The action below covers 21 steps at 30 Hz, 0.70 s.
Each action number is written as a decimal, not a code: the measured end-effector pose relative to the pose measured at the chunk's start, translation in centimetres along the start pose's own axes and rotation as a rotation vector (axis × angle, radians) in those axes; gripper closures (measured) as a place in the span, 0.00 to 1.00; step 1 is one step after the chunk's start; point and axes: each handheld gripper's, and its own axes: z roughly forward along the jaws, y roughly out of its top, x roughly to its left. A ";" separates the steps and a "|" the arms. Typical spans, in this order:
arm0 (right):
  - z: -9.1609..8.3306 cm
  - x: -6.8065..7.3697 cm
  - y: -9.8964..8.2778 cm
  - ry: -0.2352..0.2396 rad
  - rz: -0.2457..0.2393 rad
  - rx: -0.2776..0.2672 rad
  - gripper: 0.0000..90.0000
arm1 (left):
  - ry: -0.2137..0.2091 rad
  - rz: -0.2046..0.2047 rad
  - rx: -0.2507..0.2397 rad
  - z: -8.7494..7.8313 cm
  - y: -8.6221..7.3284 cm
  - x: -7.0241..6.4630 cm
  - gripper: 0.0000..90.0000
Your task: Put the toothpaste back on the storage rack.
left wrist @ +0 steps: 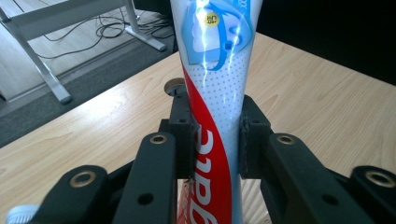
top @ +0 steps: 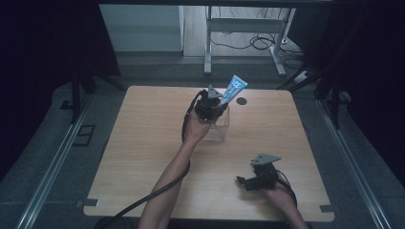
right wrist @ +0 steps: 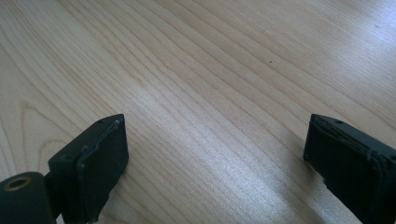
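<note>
- Left tool (top: pixel 220 109) clamps the red, white and blue toothpaste tube (left wrist: pixel 212 93), tilted above a clear plastic box (top: pixel 218 130).
- Right tool (right wrist: pixel 215 163) rests on the wooden tabletop (top: pixel 143 143), jaws wide apart.

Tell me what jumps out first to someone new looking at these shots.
The toothpaste tube, blue, white and red, clamped in the left gripper and sticking up at a tilt above the clear plastic box near the far middle of the table. Next, the right gripper, jaws wide apart, low over bare wood near the front right.
</note>
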 end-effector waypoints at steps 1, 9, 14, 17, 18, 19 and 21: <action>0.0 0.0 0.0 0.000 0.000 0.000 0.07 | 0.002 0.004 0.000 0.1 0.0 -0.1 0.80; 0.0 0.0 0.0 0.000 0.001 0.000 0.07 | 0.002 0.021 0.003 0.5 -0.3 -0.4 0.80; 0.0 0.0 0.0 0.000 0.000 0.000 0.07 | -0.029 -0.014 -0.038 0.2 -0.2 0.2 0.81; 0.0 0.0 0.0 0.000 0.000 0.000 0.07 | -0.046 -0.009 -0.063 0.0 -0.2 0.4 0.81; 0.0 0.0 0.0 0.000 0.000 0.000 0.07 | -0.054 -0.005 -0.073 -0.1 -0.2 0.4 0.81; 0.0 0.0 0.0 0.000 0.000 0.000 0.07 | -0.059 -0.004 -0.078 -0.1 -0.2 0.4 0.81; 0.0 0.0 0.0 0.000 0.000 0.000 0.07 | -0.073 0.011 -0.090 -0.2 -0.3 0.4 0.81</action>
